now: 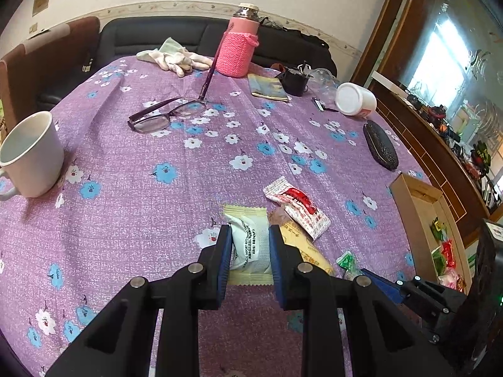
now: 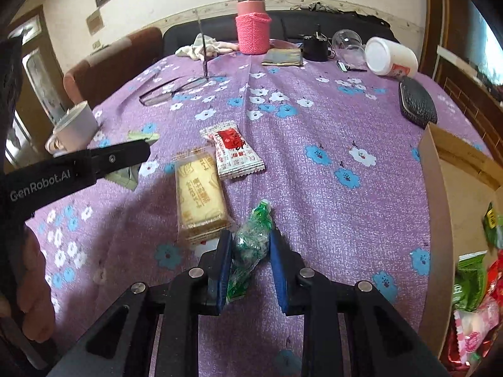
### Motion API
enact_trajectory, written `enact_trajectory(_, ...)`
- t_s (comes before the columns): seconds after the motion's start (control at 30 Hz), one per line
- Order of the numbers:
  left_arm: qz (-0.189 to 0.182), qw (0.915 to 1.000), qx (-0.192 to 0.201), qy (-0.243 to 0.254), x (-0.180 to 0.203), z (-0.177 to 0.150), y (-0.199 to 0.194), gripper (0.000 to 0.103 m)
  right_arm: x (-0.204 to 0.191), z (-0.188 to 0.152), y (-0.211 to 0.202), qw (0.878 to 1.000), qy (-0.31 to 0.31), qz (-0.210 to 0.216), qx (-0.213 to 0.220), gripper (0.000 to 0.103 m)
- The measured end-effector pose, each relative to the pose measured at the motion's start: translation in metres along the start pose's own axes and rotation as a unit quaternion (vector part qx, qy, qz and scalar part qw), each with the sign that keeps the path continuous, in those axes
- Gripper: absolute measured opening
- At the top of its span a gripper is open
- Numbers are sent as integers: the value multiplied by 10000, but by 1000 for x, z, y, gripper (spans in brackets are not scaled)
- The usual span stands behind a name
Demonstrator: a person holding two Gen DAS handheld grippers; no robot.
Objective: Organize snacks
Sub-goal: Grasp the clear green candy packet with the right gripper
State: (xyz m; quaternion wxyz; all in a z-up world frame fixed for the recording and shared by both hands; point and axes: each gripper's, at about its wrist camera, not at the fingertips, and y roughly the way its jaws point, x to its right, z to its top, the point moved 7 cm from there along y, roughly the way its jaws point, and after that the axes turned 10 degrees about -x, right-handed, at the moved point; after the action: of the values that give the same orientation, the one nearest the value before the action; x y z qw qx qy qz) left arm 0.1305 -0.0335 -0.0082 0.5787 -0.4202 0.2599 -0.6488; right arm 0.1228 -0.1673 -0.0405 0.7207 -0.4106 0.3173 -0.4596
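1. Tablecloth (image 1: 132,207) first, purple with flowers, covering the whole table. Most of what's on it isn't snacks: mug (image 1: 30,154), glasses (image 1: 166,114), pink knit-sleeved bottle (image 1: 237,48), white gloves (image 1: 176,58), a tipped white tub (image 1: 355,99), a black case (image 1: 380,149). All of that sits toward the far side, so the near edge looks like the working zone.

2. Cardboard box (image 2: 433,207) on the right edge of the table, already holding green, red and pink packets. My guess is it's the drop-off spot, which is why the loose snacks are clustered just beside it.

3. Loose snacks left on the cloth: a yellow cracker pack (image 2: 199,194) and a red-and-white packet (image 2: 234,154), touching each other.

4. Left gripper (image 1: 250,245) is narrowed down on a white-and-cream wrapped snack (image 1: 248,242), pads pressing both sides. Can't tell if it's lifted or resting on the cloth.

5. Right gripper (image 2: 250,251) is squeezed onto a green wrapped candy (image 2: 251,245), the wrapper bunched between the blue pads. Box is near on that side, so it probably goes in next.
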Motion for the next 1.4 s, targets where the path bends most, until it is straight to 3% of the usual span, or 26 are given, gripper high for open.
enact_trajectory(0.1, -22, 10000, 34, 59, 3, -1, -1, 22, -3, -2, -1, 9999, -81, -110, -5, 24)
enact_trajectory(0.43, -127, 9992, 223, 320, 18, -2, -11, 22, 7, 8, -23, 9981, 282, 156, 526, 24)
enact_trajectory(1.4, -134, 9978, 252, 604, 34, -8, -13, 22, 19, 11, -30, 9958, 575, 146, 703, 24)
